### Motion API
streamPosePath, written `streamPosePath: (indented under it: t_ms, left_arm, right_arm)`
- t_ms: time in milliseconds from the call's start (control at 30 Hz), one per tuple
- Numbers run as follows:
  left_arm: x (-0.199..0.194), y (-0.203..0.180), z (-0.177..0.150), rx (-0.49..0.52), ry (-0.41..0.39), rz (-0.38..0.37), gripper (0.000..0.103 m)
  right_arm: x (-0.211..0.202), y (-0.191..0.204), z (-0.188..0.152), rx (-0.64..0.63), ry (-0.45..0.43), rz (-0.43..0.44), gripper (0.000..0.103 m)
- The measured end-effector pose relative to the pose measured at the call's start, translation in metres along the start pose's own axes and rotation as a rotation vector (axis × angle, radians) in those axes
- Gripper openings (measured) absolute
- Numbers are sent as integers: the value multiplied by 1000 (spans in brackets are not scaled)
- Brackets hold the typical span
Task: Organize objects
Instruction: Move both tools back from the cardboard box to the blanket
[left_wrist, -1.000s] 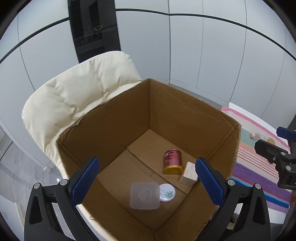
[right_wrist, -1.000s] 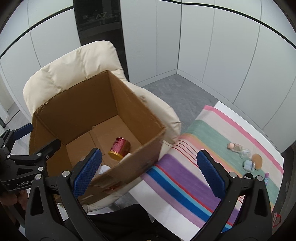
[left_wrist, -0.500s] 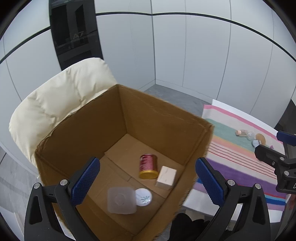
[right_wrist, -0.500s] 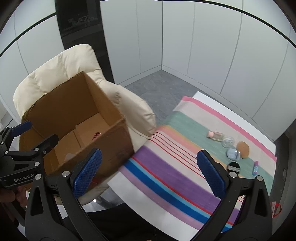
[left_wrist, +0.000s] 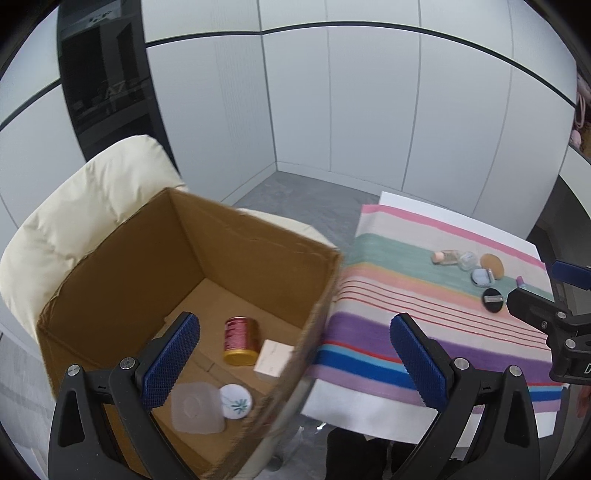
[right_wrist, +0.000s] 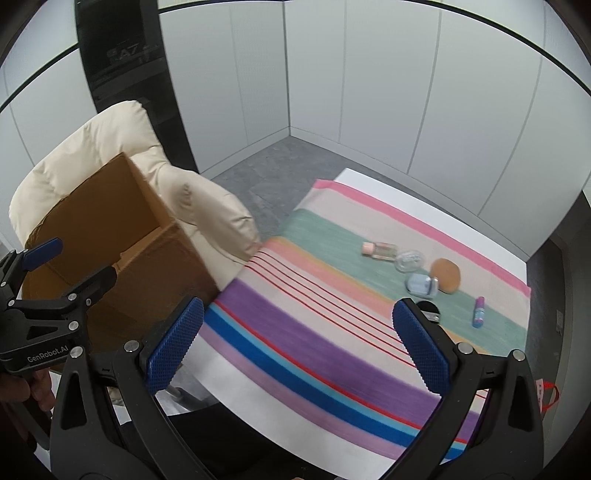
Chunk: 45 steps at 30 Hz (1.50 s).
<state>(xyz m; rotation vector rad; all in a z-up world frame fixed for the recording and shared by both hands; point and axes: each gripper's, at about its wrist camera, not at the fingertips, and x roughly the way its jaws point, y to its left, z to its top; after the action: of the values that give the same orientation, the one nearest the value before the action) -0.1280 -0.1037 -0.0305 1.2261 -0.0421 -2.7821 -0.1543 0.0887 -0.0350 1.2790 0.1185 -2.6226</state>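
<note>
- The left tool (left_wrist: 295, 356) hangs with its blue pads (left_wrist: 171, 354) spread wide and nothing between them, above the near right edge of the box (left_wrist: 122, 266).
- The right tool (right_wrist: 297, 339) is likewise wide open and empty, over the near stripes of the cloth (right_wrist: 332, 332) on the desk (right_wrist: 236, 391).
- In the box, nearest the camera, a clear square lid (left_wrist: 195, 408) lies flat, touching a round white compact (left_wrist: 236, 401) with a green sprig print.
- Beyond them a red can (left_wrist: 241, 340) with a gold rim lies on its side, its long axis running near to far and the gold end toward the camera; a pale carton (left_wrist: 272, 360) sits just beside it on the right.
- The box rests on a cream chair (right_wrist: 110, 147), left of the desk.
- Farther out on the cloth, a black compact (left_wrist: 493, 296) lies nearest, partly hidden by the right tool in its own view.
- Near it, a purple tube (right_wrist: 478, 312) lies with its long axis near to far.
- Beyond, on the green stripe, a blue case (right_wrist: 421, 285) touches a tan sponge (right_wrist: 446, 275).
- A clear jar (right_wrist: 409, 260) and a small bottle (right_wrist: 380, 250) lie farthest; the bottle is on its side, long axis left to right, pink cap to the left.
</note>
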Motion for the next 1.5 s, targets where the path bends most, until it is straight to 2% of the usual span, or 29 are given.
streamPosePath:
  t_ms: [667,1133,1500]
  left_arm:
    - [1,-72,7,92,-6,-71,103]
    - [1,-130,7,157,-2,-139,103]
    - [-2,-182,7,216,-1,-197,103]
  right_arm:
    - [-18,-68,-22,91,5,-91,103]
    - [-33,-137,-49,228,25,-157,103]
    - [-50,-175,-74,257,23,-205,103]
